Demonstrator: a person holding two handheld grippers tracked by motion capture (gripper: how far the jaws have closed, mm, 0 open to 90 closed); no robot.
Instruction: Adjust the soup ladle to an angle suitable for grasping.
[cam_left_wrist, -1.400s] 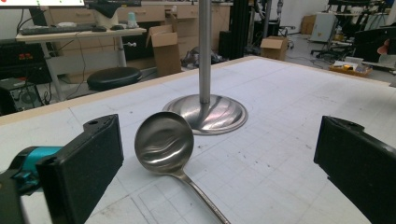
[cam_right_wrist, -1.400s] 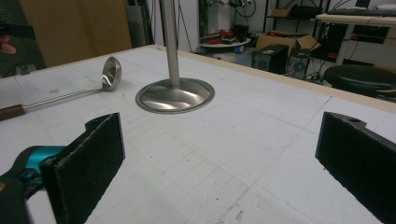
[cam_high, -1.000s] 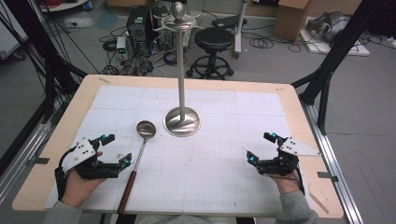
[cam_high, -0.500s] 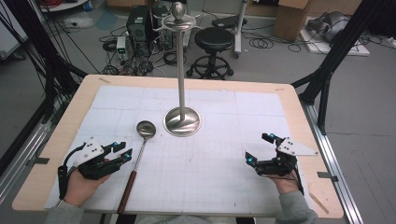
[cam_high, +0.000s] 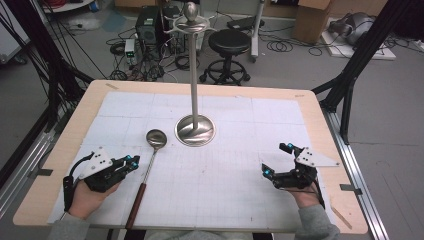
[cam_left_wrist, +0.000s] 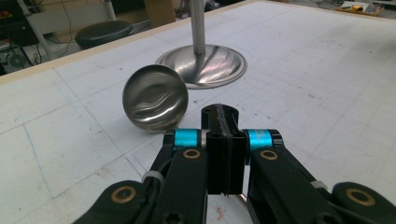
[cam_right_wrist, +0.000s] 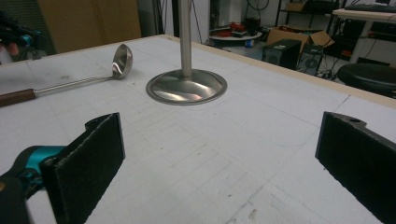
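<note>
Two grippers, nothing lifted: your left gripper (cam_high: 132, 160) has just closed, empty, beside the ladle (cam_high: 155, 138) lying on the desk (cam_high: 70, 131); your right gripper (cam_high: 275, 159) gapes, stand (cam_high: 194, 90) bare.

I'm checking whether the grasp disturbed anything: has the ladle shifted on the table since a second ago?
No. The ladle lies where it did, bowl just left of the stand's base, handle toward the table's near edge.

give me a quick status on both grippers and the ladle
Left gripper just closed on ladle handle. Right gripper open, empty. Stand just beyond the ladle bowl.
</note>
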